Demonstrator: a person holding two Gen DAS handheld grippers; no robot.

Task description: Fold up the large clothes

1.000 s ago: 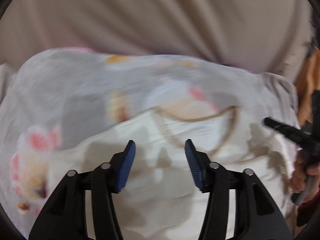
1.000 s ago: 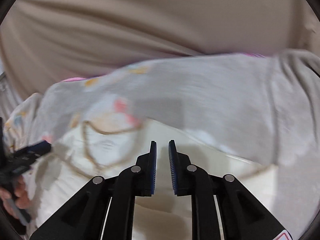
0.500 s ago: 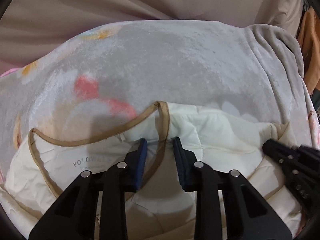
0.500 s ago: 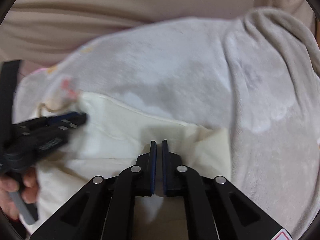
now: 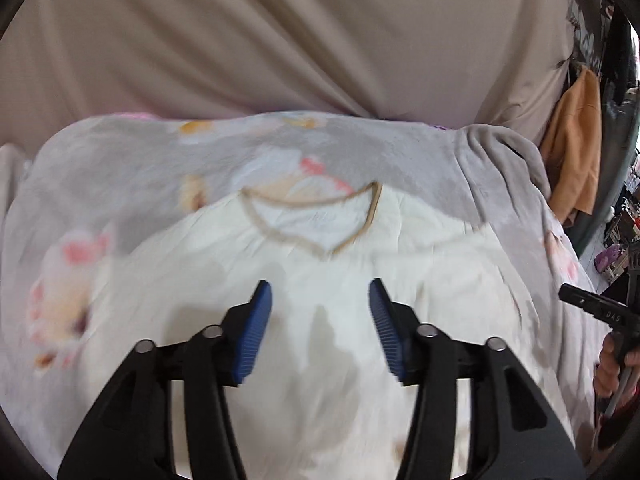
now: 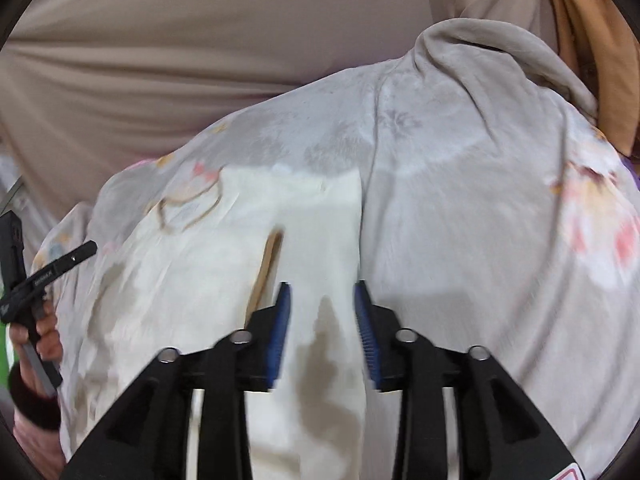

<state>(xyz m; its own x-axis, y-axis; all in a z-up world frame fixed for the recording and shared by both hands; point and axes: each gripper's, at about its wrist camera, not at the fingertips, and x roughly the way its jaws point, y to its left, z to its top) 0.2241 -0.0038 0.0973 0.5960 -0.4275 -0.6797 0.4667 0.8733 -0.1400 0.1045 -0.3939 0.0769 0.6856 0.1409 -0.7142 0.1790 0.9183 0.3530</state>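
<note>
A cream quilted garment (image 5: 420, 264) with a tan-trimmed neckline (image 5: 360, 236) lies flat on a grey printed blanket (image 5: 120, 160). My left gripper (image 5: 319, 284) hovers over the garment's middle, below the neckline. Its jaws are opening and nothing is pinched between the blue pads. My right gripper (image 6: 322, 285) hangs over the garment's (image 6: 192, 280) right part, near a tan-edged slit (image 6: 268, 264). Its jaws are opening too, with only cloth lying beneath. Each gripper shows at the edge of the other's view: the right gripper (image 5: 592, 308) and the left gripper (image 6: 60, 264).
The blanket (image 6: 460, 200) covers the whole work surface and bunches up at the far right corner. A beige curtain (image 5: 280, 40) hangs behind. An orange cloth (image 5: 576, 152) hangs at the right. A person's hand (image 6: 44, 344) holds the left gripper's handle.
Both grippers have drawn back from the garment's far edge and opened. Half a second ago the left was narrowed over the neckline trim and the right was shut at the garment's edge.
</note>
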